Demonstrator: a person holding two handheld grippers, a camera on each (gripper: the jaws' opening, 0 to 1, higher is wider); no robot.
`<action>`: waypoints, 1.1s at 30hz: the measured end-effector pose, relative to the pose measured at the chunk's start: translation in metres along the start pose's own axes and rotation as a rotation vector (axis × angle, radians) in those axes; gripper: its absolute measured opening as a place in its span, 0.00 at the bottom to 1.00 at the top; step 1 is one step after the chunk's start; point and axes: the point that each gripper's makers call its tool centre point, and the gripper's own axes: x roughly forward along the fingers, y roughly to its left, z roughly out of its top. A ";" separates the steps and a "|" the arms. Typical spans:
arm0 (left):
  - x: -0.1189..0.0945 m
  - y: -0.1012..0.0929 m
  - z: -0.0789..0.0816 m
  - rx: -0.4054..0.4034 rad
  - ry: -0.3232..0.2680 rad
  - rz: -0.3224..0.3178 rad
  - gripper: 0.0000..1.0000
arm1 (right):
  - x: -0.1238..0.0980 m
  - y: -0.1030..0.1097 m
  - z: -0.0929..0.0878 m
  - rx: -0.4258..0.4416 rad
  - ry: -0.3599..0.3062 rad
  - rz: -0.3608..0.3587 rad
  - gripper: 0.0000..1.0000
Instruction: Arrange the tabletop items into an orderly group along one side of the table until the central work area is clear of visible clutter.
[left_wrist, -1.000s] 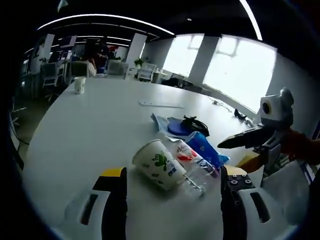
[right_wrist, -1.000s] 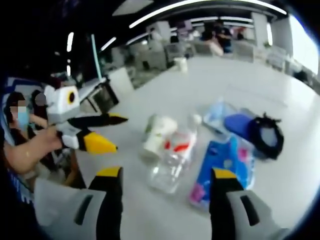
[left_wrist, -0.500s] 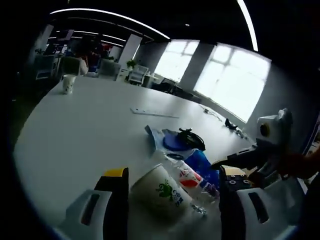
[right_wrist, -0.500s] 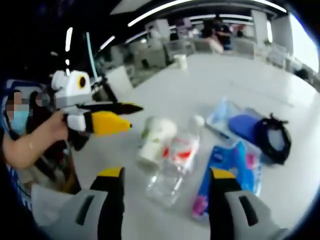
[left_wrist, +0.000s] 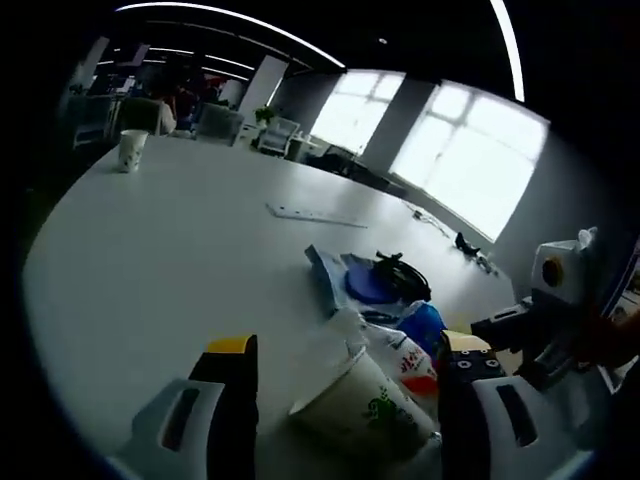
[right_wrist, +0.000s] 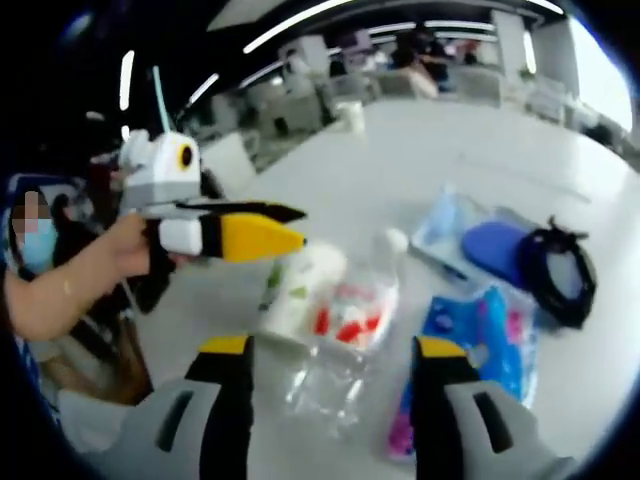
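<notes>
we judge the step in hand to be taking the tipped paper cup (left_wrist: 362, 412) with the left gripper (left_wrist: 345, 362), so we should close slowly across the cup's soft wall, square to its side, with only enough squeeze to carry it and not crush it, and lift it clear of the plastic bottle (right_wrist: 345, 320) lying against it before moving it toward one edge of the table (left_wrist: 170, 250). in the left gripper view the jaws stand spread, and the cup lies on its side between them, close to the right jaw, its rim turned toward the left jaw; we cannot tell whether either jaw touches it. in the right gripper view the left gripper (right_wrist: 290, 225) reaches in from the left with its yellow-tipped jaw just above the cup (right_wrist: 300, 290). the right gripper (right_wrist: 335, 352) also has its jaws spread and grips nothing, with the bottle lying between them and the blue packet (right_wrist: 470, 345) just beside the right jaw. farther in on the table sit a blue pouch (right_wrist: 490, 245) and a black coiled cable (right_wrist: 555, 270). a second cup (left_wrist: 128, 152) stands upright near the table's far edge, well apart from the cluster.
</notes>
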 end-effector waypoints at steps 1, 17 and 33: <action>0.004 0.000 0.000 -0.006 0.002 -0.009 0.70 | 0.001 0.000 0.000 0.001 -0.001 0.000 0.60; 0.054 -0.002 -0.010 -0.066 0.105 -0.118 0.55 | 0.013 -0.009 -0.003 0.021 0.032 -0.021 0.57; 0.074 -0.003 -0.021 -0.209 0.166 -0.166 0.37 | 0.019 -0.010 -0.010 -0.010 0.068 -0.012 0.54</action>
